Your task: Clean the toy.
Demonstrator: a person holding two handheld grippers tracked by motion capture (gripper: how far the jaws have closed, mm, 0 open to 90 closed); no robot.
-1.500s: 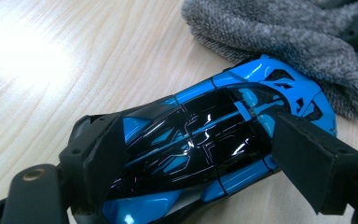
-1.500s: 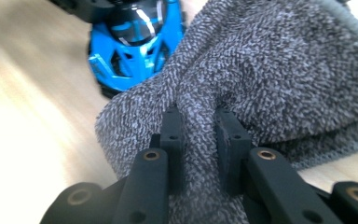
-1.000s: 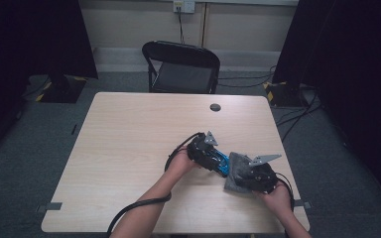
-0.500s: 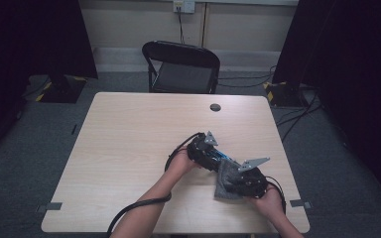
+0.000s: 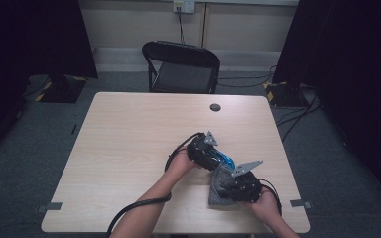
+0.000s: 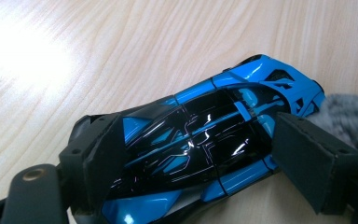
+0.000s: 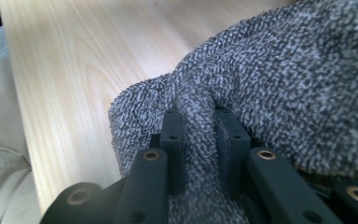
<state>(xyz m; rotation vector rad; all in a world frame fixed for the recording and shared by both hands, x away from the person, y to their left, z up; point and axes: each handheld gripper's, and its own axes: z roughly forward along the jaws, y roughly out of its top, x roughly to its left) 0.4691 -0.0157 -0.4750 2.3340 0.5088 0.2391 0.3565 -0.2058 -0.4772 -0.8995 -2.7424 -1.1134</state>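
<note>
My left tool (image 5: 217, 157) clamps the blue toy car (image 6: 205, 140), nose toward four o'clock, where my right tool (image 5: 228, 182) pinches the grey cloth (image 7: 279, 79) against it.

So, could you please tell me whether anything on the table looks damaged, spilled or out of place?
Nothing stands out. The glossy blue-and-black toy car looks intact, clamped across its body in the left tool. The grey speckled terry cloth is bunched where the right tool pinches it, beside the car.
</note>
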